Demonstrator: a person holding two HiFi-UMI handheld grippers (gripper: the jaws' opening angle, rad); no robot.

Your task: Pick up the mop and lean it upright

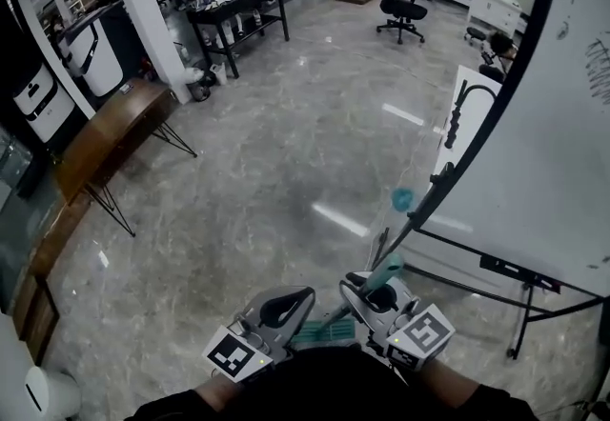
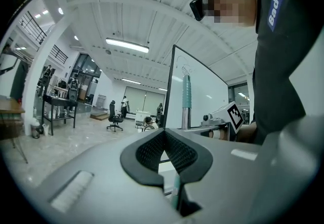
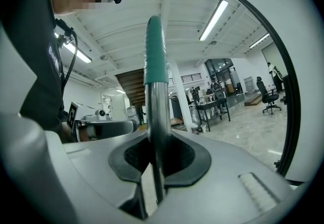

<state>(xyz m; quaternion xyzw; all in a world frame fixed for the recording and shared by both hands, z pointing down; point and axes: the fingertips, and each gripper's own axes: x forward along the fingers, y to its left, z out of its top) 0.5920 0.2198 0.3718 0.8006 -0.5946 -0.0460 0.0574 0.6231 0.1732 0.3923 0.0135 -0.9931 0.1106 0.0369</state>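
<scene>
Now, right tongs [image 3: 154, 153]: clamped on your mop [image 3: 153, 66] pole, below the teal grip.
Left tongs [image 2: 164, 149]: closed, empty, just beside.
Handling: likely stiff, light, slick metal; you'd hold better on the teal grip.

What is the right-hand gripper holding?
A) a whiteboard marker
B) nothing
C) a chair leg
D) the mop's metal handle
D: in the right gripper view, the right gripper has its jaws closed on the mop's metal handle, which rises to a teal grip.
</scene>
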